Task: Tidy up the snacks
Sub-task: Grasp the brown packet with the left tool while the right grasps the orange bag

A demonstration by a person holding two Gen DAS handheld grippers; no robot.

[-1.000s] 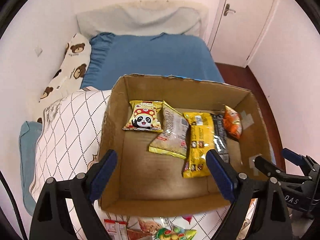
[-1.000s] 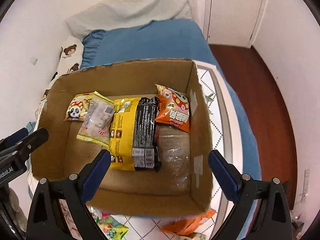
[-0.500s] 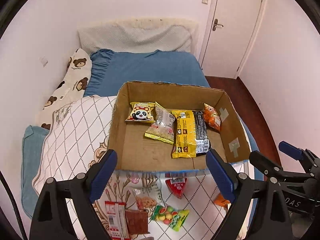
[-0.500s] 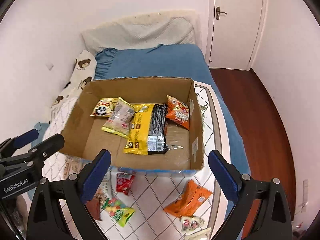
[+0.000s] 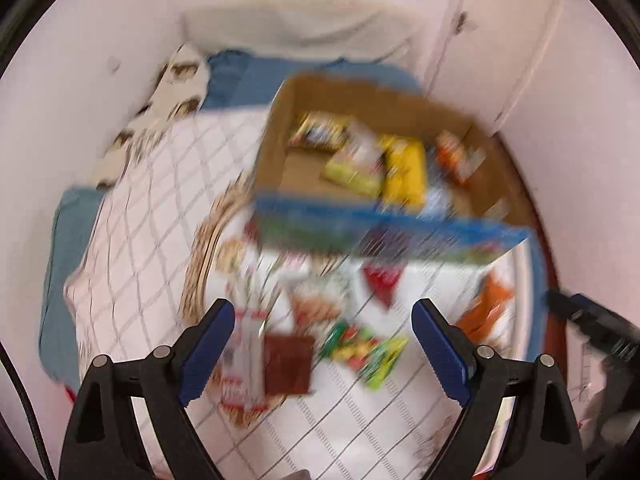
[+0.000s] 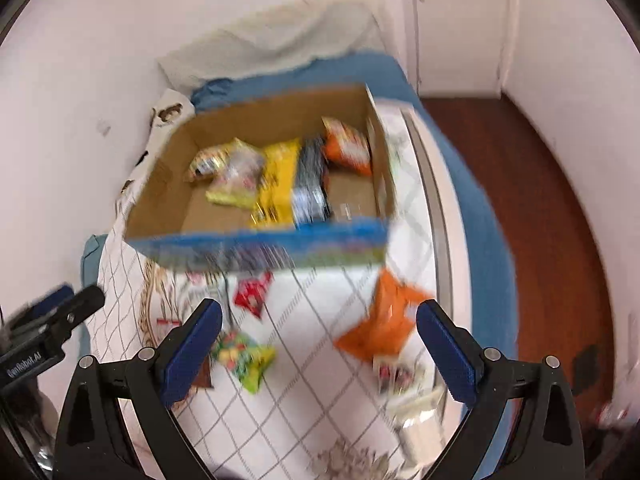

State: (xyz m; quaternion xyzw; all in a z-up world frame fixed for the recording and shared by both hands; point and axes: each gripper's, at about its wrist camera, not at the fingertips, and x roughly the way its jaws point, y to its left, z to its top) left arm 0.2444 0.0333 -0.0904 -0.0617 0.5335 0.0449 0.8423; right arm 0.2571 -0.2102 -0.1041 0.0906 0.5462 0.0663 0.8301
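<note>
Both cameras pulled back from the box (image 6: 260, 236); the orange packet (image 6: 384, 324) lies at 12 o'clock between the right gripper's (image 6: 320, 344) wide jaws, left gripper (image 5: 324, 348) equally wide.

Left gripper (image 5: 323, 343), right gripper (image 6: 319, 339): jaws spread wide, empty.

- Both views have pulled back from the cardboard box (image 5: 276, 148), which now sits farther off and shows its blue printed front.
- Loose snacks on the quilt (image 6: 304, 420) have come into sight: a brown packet (image 5: 288, 364), a green candy bag (image 6: 244, 356) and an orange bag (image 6: 384, 324).
- Both views have turned blurry.
</note>
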